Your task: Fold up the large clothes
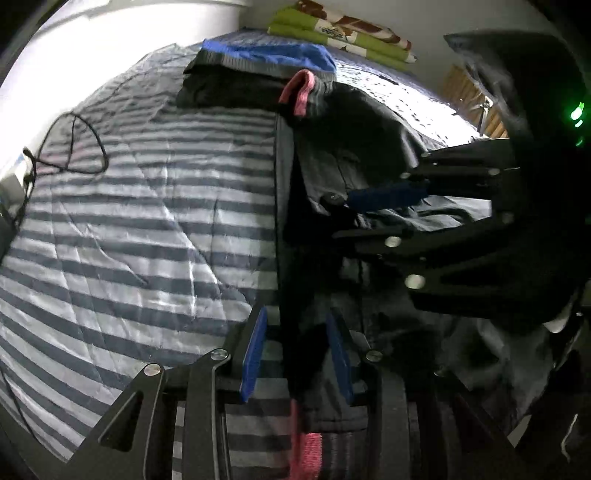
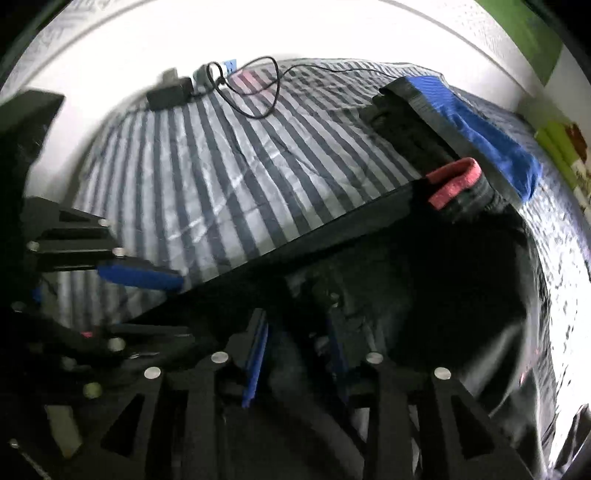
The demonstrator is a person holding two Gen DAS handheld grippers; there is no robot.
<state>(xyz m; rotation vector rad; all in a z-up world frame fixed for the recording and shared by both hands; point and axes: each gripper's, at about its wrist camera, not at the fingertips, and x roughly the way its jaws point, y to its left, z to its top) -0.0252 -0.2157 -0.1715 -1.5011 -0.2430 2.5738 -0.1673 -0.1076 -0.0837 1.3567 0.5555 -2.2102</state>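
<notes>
A large dark jacket with pink cuffs lies on the striped bedspread, its straight edge running up the middle of the left wrist view. My left gripper holds that edge between its blue pads, and a pink cuff hangs below them. My right gripper comes in from the right over the jacket's middle. In the right wrist view my right gripper is open, with dark jacket fabric lying loose between its pads. The left gripper sits at the jacket's edge on the left.
A folded dark garment with a blue one on top lies at the far side of the bed. Folded green and brown bedding is behind them. A black cable and charger lie near the bed's edge.
</notes>
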